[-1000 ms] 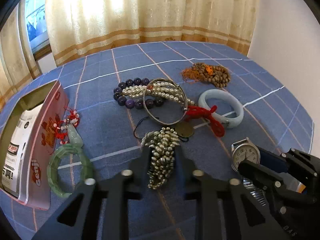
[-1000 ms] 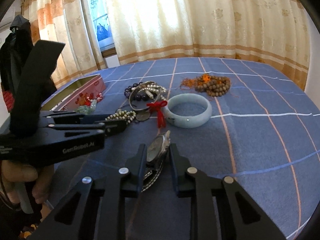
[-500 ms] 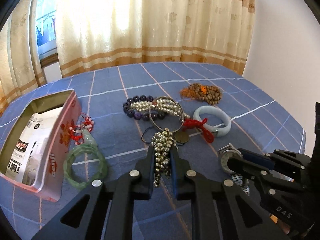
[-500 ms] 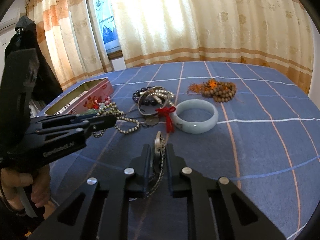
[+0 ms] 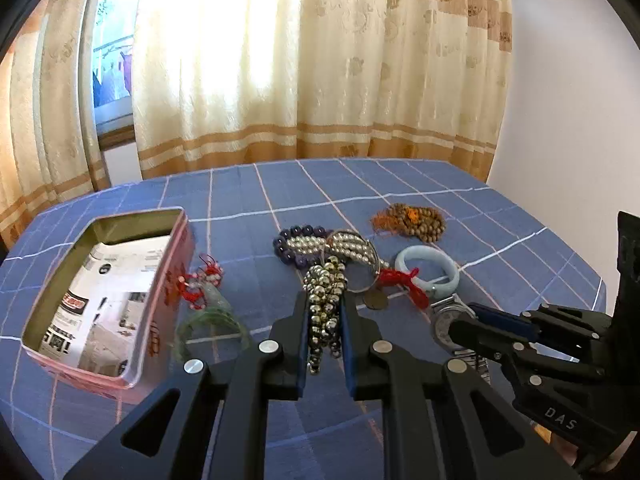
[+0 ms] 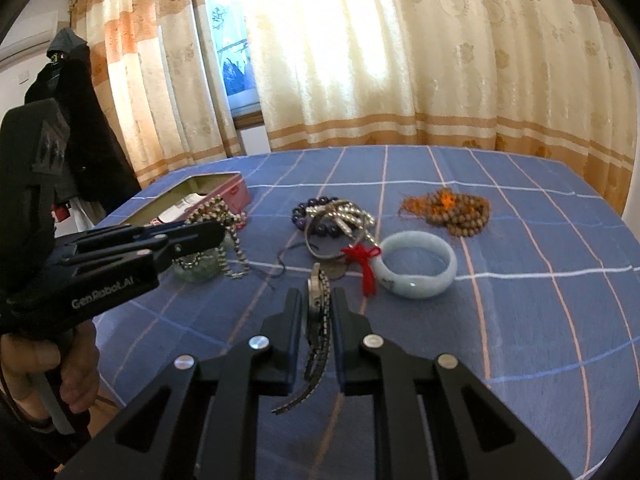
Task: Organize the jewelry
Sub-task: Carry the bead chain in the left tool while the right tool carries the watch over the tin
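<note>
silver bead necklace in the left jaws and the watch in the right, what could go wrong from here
The silver bead necklace hangs in loose strands that may snag the bangle pile below. The watch is pinched edge-on with its band dangling, so it might slip. The pink tin is already part-filled with paper.

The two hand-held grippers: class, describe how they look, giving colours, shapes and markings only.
Both are matte black plastic. The left hand-held gripper has angular fingers with triangular cut-outs, round silver rivets and blue inner pads; its side reads "GenRobot.AI" in white. The right hand-held gripper matches, marked "DAS". A bare hand grips the left one's handle.
</note>
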The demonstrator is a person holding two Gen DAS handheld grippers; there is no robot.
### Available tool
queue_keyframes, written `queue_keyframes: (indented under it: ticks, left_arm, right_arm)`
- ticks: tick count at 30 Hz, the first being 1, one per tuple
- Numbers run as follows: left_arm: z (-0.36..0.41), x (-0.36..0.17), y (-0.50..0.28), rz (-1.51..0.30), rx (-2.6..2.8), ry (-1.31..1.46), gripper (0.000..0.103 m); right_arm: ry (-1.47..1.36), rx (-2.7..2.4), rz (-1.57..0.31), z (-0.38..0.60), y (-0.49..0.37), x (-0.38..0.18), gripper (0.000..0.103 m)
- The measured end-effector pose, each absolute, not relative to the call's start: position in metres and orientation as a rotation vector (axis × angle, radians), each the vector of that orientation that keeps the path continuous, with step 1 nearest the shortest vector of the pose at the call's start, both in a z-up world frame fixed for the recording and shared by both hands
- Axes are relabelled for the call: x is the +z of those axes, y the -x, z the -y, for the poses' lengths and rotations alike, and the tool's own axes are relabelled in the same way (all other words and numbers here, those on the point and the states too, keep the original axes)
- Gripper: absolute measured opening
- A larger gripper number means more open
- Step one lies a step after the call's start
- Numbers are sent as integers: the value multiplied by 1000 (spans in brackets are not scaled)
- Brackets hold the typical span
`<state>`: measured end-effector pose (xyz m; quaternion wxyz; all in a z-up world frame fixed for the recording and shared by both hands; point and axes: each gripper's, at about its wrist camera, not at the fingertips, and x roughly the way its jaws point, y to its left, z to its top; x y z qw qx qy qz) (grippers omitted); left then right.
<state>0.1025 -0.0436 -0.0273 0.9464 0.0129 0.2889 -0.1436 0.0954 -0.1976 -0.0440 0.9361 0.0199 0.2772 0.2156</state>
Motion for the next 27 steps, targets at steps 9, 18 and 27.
queue_keyframes:
  ticks: [9, 18, 27]
  left_arm:
    - [31, -14, -97, -546, -272, -23, 14]
    - [9, -1, -97, -513, -225, -11, 14]
    - [-12, 9, -106, -493, -176, -11, 14]
  right_arm:
    - [-20, 472, -541, 185, -99, -32, 17]
    - [4, 518, -527, 165, -104, -21, 17]
    - [50, 569, -487, 141, -113, -1, 17]
